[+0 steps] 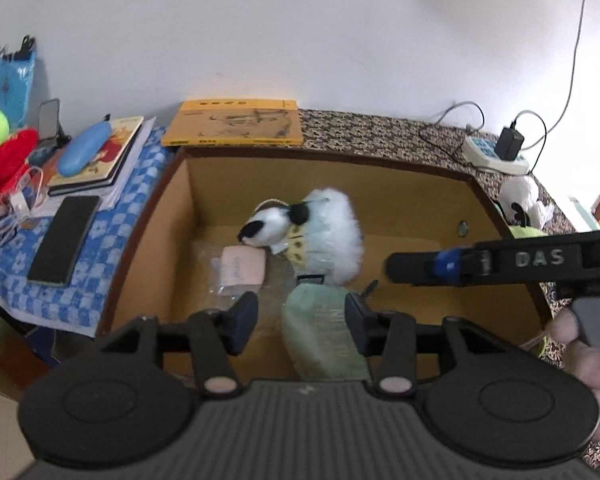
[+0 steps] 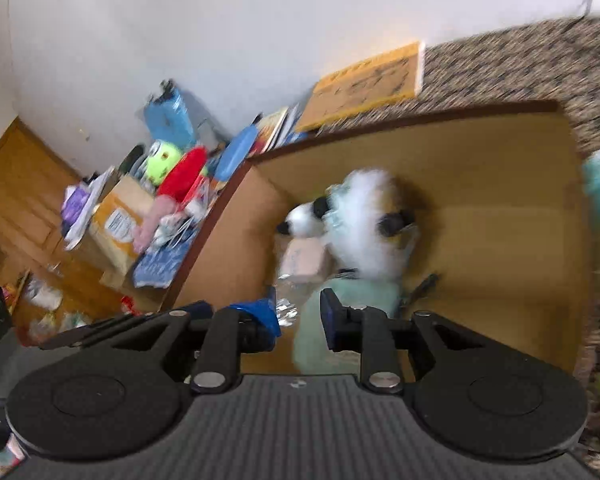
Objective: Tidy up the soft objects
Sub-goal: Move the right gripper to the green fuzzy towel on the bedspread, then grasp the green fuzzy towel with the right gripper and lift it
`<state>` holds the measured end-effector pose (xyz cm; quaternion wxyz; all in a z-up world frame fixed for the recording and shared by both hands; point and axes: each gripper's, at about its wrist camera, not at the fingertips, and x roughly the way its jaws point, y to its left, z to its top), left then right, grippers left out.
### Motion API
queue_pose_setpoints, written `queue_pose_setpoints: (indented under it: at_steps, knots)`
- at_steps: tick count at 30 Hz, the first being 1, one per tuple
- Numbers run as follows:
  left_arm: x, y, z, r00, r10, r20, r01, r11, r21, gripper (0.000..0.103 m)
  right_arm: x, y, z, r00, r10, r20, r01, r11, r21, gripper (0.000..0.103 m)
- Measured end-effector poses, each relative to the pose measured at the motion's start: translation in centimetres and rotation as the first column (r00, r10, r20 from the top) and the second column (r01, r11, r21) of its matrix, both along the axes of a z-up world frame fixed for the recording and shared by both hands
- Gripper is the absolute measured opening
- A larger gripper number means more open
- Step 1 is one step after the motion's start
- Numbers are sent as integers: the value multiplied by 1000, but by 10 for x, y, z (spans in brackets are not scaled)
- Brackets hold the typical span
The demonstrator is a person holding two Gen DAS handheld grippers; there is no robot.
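- Cardboard box (image 1: 380,196), open at the top, sits against a patterned cloth surface, and the soft things lie on its floor.
- White fluffy plush toy (image 1: 324,236) with black patches lies near the middle of the box; its head rests over a pale pink packet (image 1: 242,270).
- Pale green soft bundle (image 1: 320,332) lies at the near side of the box, just below the plush toy.
- Left hand-held gripper (image 1: 302,320) hangs over the near edge of the box with its jaws spread wide; the green bundle shows between the fingers, but whether either pad touches it cannot be told.
- Right hand-held gripper (image 2: 298,320) is also open and holds nothing; its view is blurred. From the left wrist view it reaches in from the right over the box.
- Beside the box to the left, a blue checked cloth (image 1: 100,248) carries a black phone (image 1: 64,240), stacked books and a blue case (image 1: 84,152).
- An orange book (image 1: 234,122) lies behind the box.
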<state>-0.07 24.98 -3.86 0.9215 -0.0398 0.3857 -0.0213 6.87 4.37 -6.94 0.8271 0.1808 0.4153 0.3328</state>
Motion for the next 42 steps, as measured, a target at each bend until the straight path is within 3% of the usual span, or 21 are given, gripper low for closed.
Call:
queue_pose_setpoints:
  at_steps: [7,18,28,35,42]
  knots:
    - [8,-44,15,998,-48,-37,50,997,51,51,-27,-56,21,981,-150,124,155,988,-30,8]
    - [8,-123,26,993,-111,-46,116,985,128,51,-53,-123,32,951,-222,215,246,965,-95,8]
    - [-8,-196,23,973,-229,-41,231,971,65,52,-53,-187,-3,949,-292,116,312,924,-221,10]
    - [-25,-248,-3,937,-344,-65,347,937,37,57,-43,-215,-31,962,-272,14,270,944,-189,11]
    - [-17,-270,-53,928,-344,-143,356,933,60,58,-19,-224,-56,969,-219,-112,204,971,-127,12]
